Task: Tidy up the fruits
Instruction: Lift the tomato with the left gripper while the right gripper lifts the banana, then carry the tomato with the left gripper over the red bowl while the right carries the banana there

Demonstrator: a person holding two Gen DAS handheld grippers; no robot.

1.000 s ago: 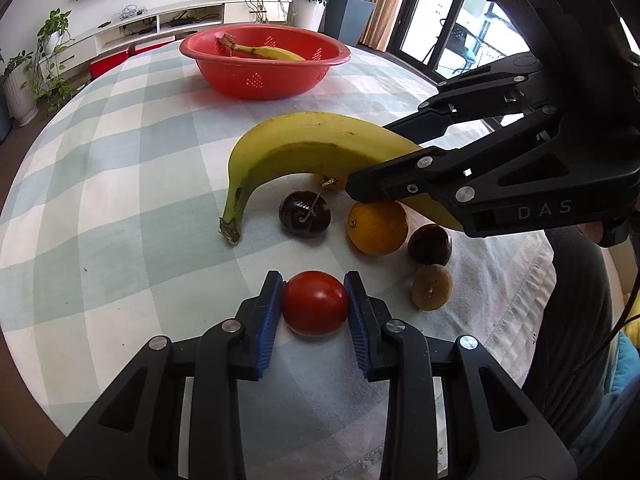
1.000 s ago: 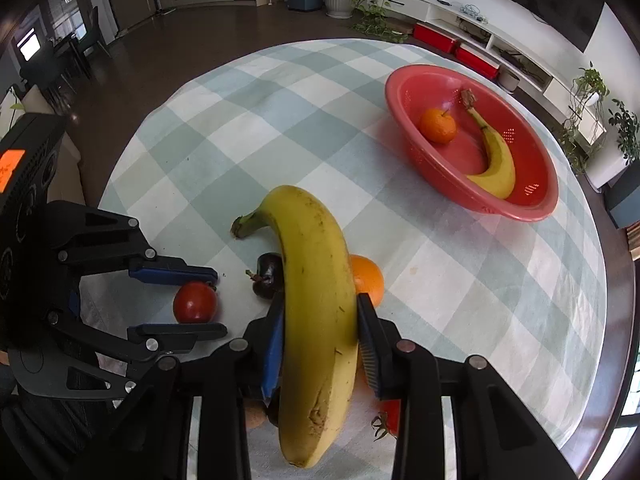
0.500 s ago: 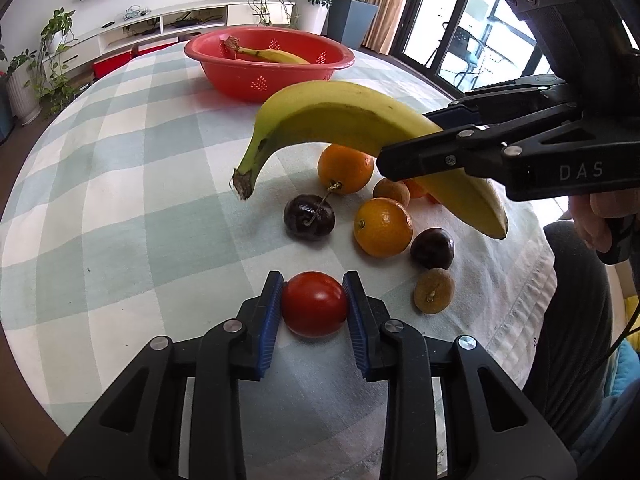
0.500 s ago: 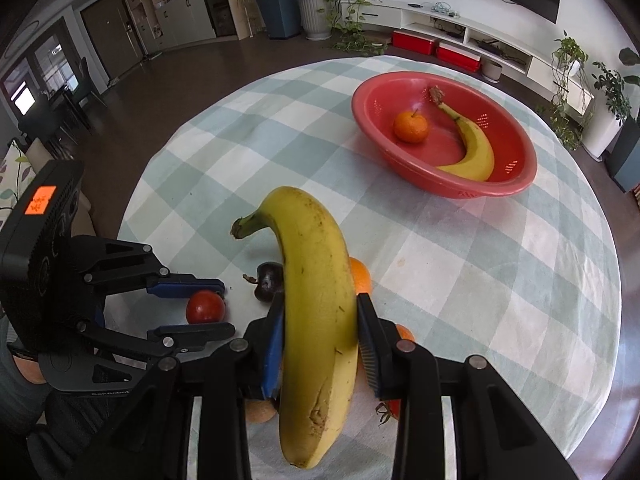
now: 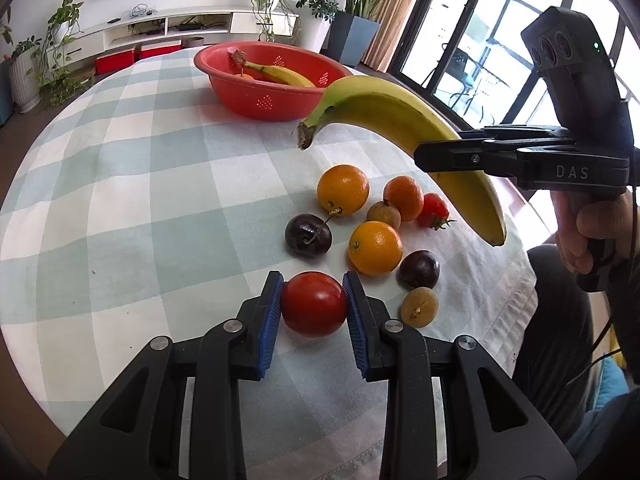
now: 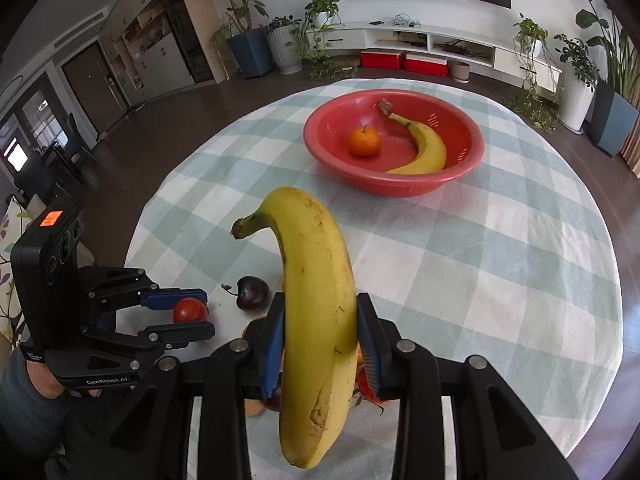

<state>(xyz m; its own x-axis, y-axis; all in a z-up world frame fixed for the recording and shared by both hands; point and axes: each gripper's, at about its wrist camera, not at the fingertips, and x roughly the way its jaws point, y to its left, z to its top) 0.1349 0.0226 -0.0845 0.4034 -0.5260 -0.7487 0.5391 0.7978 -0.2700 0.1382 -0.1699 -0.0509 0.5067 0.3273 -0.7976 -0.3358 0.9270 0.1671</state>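
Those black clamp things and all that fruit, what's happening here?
A person is sorting fruit with two hand-held grippers. The right gripper holds a large yellow banana in the air above the checked tablecloth. The left gripper is clamped on a small red tomato. The red plastic basket already contains a banana and an orange.

"DAS" showing in pale capitals on side of right gripper (image 5: pixel 448 152) body, left wrist view. "GenRobot.AI" showing in small pale letters on lower front edge of left gripper (image 6: pixel 192 312) body, right wrist view. Orange sticker (image 6: pixel 51 219) sitting on top of black camera housing (image 6: pixel 46 264) above left gripper; markings on it appearing too small to read. No other legible text, number or sign appearing in either view.
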